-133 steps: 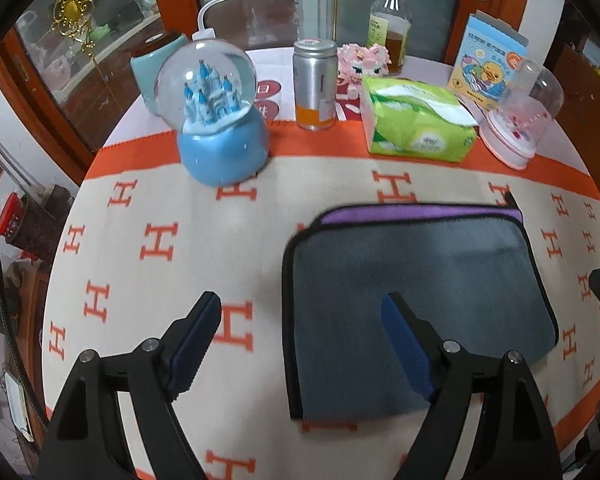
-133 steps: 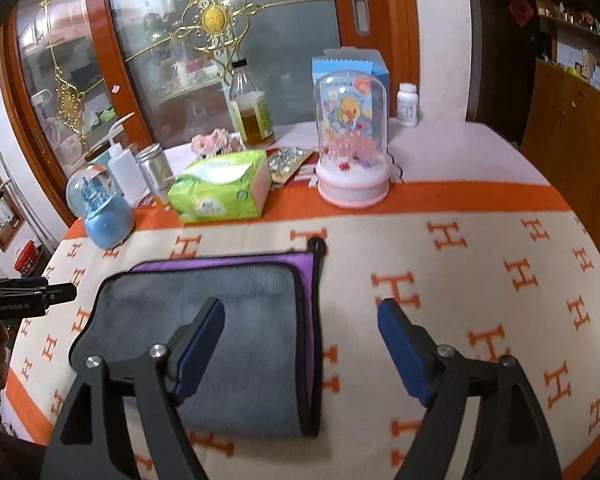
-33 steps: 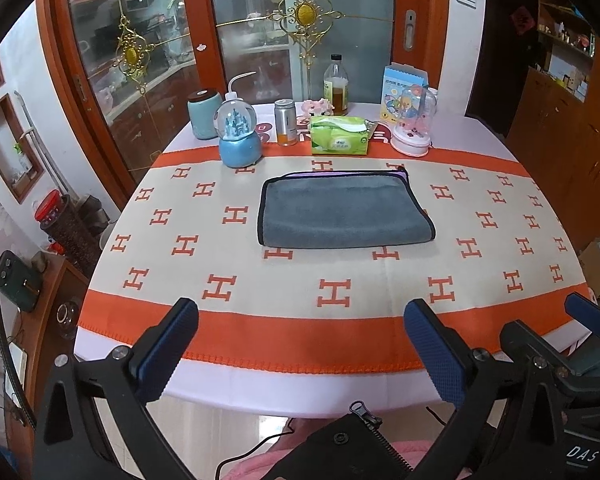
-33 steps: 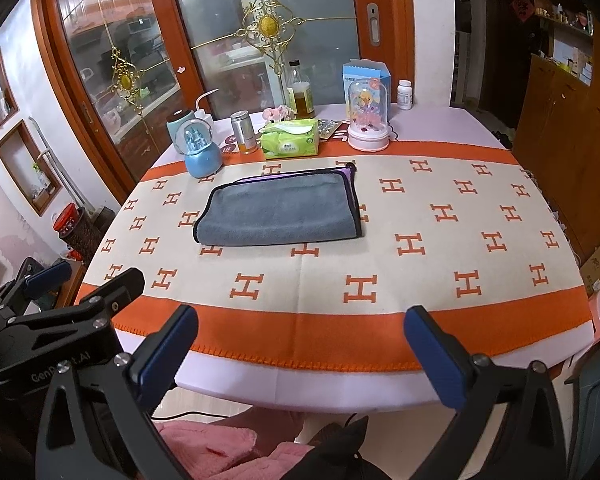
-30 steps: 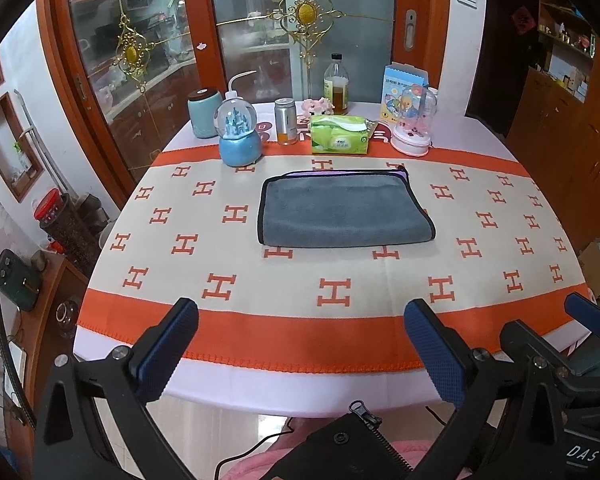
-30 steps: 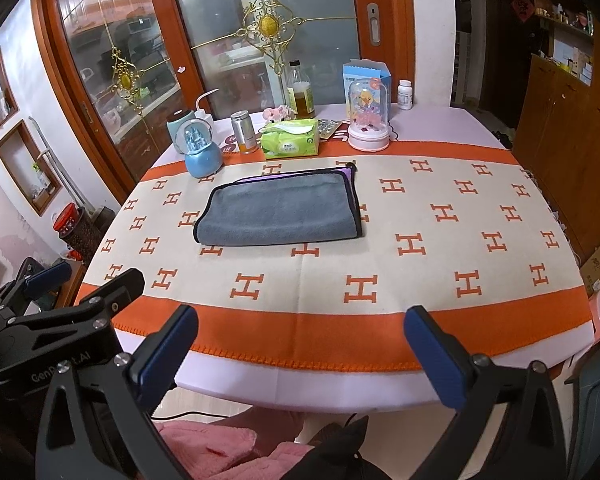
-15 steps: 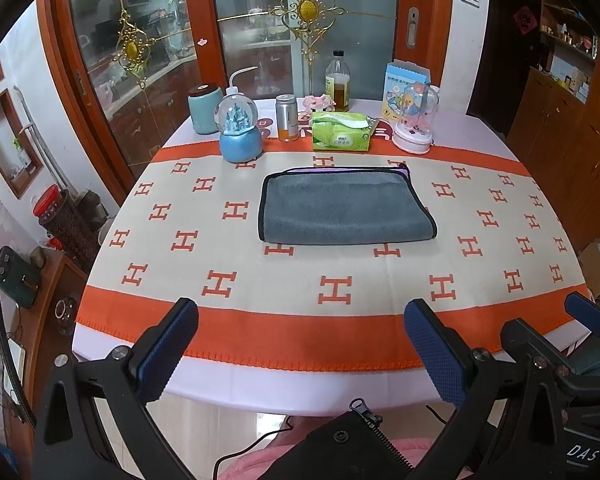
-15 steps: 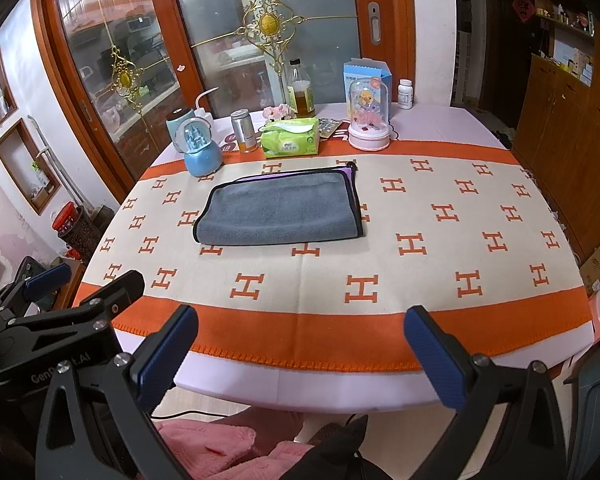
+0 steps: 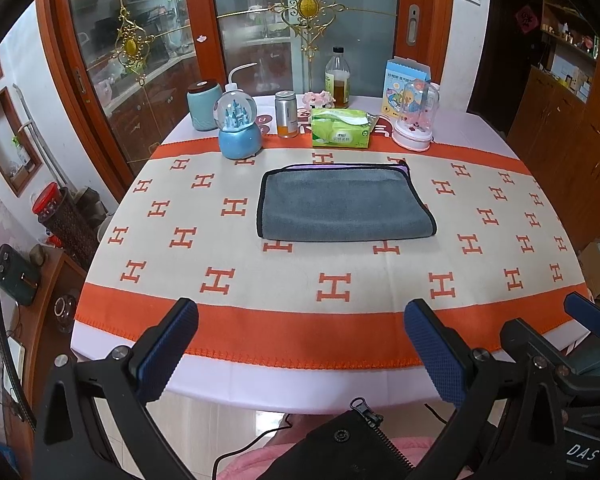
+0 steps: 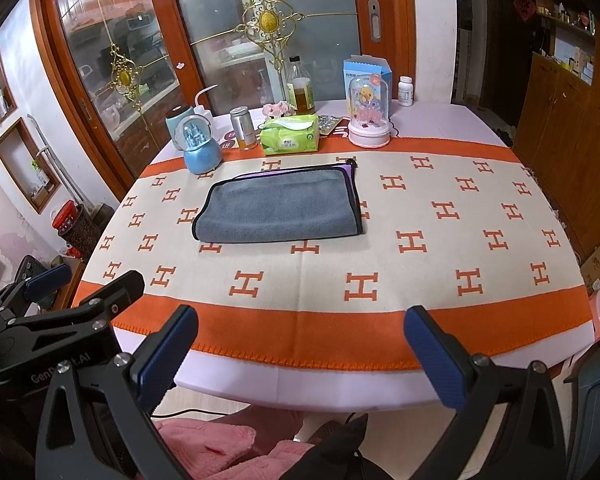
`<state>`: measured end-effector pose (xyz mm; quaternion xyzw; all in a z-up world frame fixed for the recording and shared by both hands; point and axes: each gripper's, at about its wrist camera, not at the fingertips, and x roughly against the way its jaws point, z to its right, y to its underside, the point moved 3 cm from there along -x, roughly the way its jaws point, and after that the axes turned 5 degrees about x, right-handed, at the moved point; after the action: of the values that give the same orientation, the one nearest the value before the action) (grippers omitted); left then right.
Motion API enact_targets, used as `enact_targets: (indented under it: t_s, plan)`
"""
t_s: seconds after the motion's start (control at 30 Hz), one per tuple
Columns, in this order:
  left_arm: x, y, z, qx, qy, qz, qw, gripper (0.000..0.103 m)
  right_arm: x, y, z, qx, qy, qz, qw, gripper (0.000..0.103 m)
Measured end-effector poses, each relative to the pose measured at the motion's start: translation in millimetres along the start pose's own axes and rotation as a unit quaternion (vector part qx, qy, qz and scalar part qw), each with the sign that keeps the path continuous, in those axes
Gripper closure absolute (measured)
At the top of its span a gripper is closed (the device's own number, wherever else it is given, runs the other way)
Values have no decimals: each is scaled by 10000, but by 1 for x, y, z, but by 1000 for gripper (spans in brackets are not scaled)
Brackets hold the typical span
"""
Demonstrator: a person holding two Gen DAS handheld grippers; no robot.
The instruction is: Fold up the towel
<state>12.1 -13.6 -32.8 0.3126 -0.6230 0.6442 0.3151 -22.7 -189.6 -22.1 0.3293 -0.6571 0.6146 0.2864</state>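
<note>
A grey towel point(image 9: 342, 206) with black trim and a purple underside lies folded flat on the orange and cream tablecloth point(image 9: 300, 280). It also shows in the right wrist view point(image 10: 280, 208). My left gripper point(image 9: 300, 340) is open and empty, held back over the table's near edge, far from the towel. My right gripper point(image 10: 300, 340) is open and empty too, also back at the near edge. The right gripper's fingertip point(image 9: 584, 314) shows at the right of the left wrist view. The left gripper point(image 10: 48, 280) shows at the left of the right wrist view.
Behind the towel stand a blue snow globe point(image 9: 238, 132), a metal can point(image 9: 286, 120), a green tissue pack point(image 9: 340, 128), a pink glass dome point(image 9: 416, 120), a bottle point(image 9: 337, 78) and a teal jar point(image 9: 204, 106). Pink clothing point(image 10: 204, 448) lies below the near edge.
Since 4.4 seconds ago both grippers have pulled back from over the towel to the near table edge. In the last second almost nothing has moved.
</note>
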Motion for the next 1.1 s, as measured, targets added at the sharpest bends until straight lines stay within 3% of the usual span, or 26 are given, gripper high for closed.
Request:
enact_targets:
  t_s: [1.1]
  plan:
    - [-3, 0, -6, 69, -41, -34, 10000, 1, -2, 10, -9, 39, -6, -42, 10000, 0]
